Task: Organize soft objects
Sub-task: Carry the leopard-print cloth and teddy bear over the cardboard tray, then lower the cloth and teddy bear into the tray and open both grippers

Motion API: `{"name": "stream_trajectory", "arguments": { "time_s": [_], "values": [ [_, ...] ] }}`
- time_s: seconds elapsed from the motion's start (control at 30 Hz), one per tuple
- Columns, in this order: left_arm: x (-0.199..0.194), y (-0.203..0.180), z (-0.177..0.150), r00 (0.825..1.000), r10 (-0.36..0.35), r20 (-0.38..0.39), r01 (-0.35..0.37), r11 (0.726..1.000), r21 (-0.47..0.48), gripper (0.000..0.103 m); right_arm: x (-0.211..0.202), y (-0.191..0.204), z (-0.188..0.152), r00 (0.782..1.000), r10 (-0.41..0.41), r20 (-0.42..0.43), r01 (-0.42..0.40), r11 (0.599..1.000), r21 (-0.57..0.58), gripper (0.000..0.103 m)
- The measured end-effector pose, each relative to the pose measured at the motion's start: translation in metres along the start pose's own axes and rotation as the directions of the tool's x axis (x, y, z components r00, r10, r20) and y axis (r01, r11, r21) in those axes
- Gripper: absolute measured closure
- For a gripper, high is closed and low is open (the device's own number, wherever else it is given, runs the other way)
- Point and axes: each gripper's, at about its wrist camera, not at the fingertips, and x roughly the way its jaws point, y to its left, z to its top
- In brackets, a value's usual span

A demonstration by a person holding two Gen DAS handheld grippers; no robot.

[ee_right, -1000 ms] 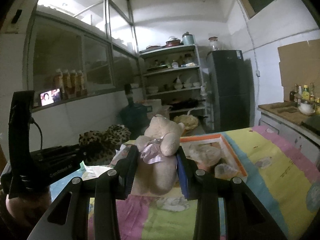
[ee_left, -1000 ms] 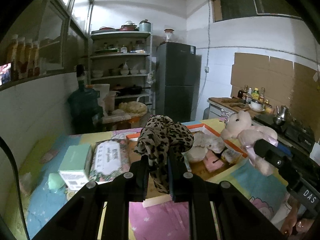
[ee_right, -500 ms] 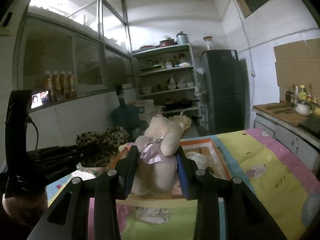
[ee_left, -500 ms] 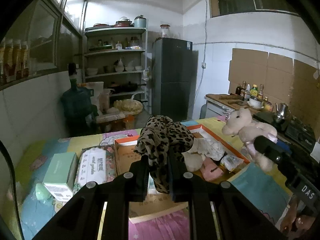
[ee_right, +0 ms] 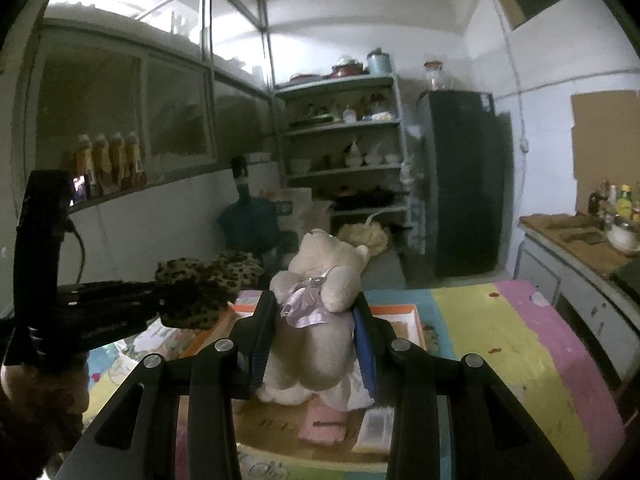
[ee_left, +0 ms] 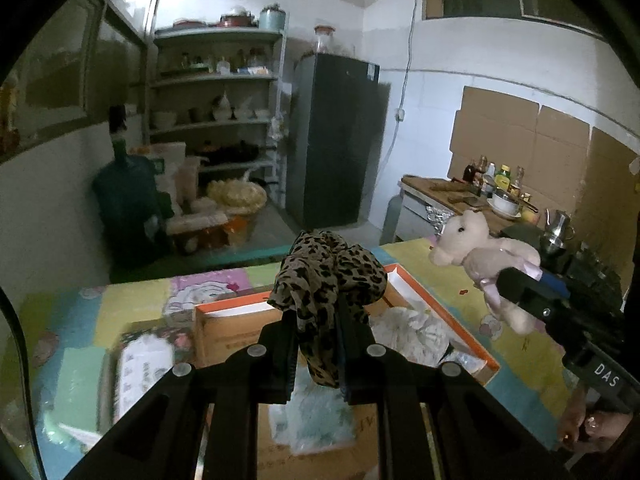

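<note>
My left gripper (ee_left: 317,322) is shut on a leopard-print cloth (ee_left: 328,276), which bunches above the fingers and hangs below them. It hovers over an orange-rimmed cardboard box (ee_left: 436,312) that holds white soft items (ee_left: 408,334). In the right wrist view my right gripper (ee_right: 314,308) is shut on a cream plush bear (ee_right: 320,292) with a lilac bow, held above the same box (ee_right: 416,320). The bear (ee_left: 480,256) and the right gripper's body also show at the right of the left wrist view; the cloth (ee_right: 208,284) shows at the left of the right wrist view.
The box lies on a pastel patchwork mat (ee_right: 500,340). A green box (ee_left: 74,376) and a printed packet (ee_left: 140,368) lie left of it. A pink item (ee_right: 324,426) lies in the box. Behind stand shelves (ee_left: 216,120), a dark fridge (ee_left: 332,140), a water jug (ee_left: 128,200) and a counter (ee_left: 460,196).
Both grippers have moved forward over the mat with their loads, so the box now lies right under them. The green box and packet slid toward the lower left. Neither grip has changed.
</note>
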Motion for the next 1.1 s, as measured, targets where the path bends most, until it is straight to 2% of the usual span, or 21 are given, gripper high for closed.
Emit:
{"name": "stream_trajectory", "arguments": {
  "time_s": [0.2, 0.47, 0.7, 1.1],
  "values": [
    [0.032, 0.004, 0.013, 0.998, -0.017, -0.064, 0.013, 0.999, -0.049, 0.087, 0.025, -0.024, 0.02, 0.998, 0.03, -0.047, -0.029, 0.999, 0.014, 0.065],
    [0.064, 0.006, 0.013, 0.99, -0.022, -0.14, 0.009, 0.996, -0.09, 0.087, 0.06, -0.04, 0.031, 0.99, 0.061, -0.124, -0.058, 0.998, 0.025, 0.065],
    [0.087, 0.011, 0.012, 0.978, -0.034, -0.205, 0.007, 0.991, -0.13, 0.087, 0.1, -0.043, 0.024, 0.967, 0.063, -0.245, -0.06, 0.998, 0.019, 0.065],
    [0.108, 0.018, 0.002, 0.963, -0.002, -0.268, -0.037, 0.989, -0.142, 0.087, 0.137, -0.047, 0.01, 0.939, 0.075, -0.336, -0.063, 0.997, 0.045, 0.065]
  ]
}}
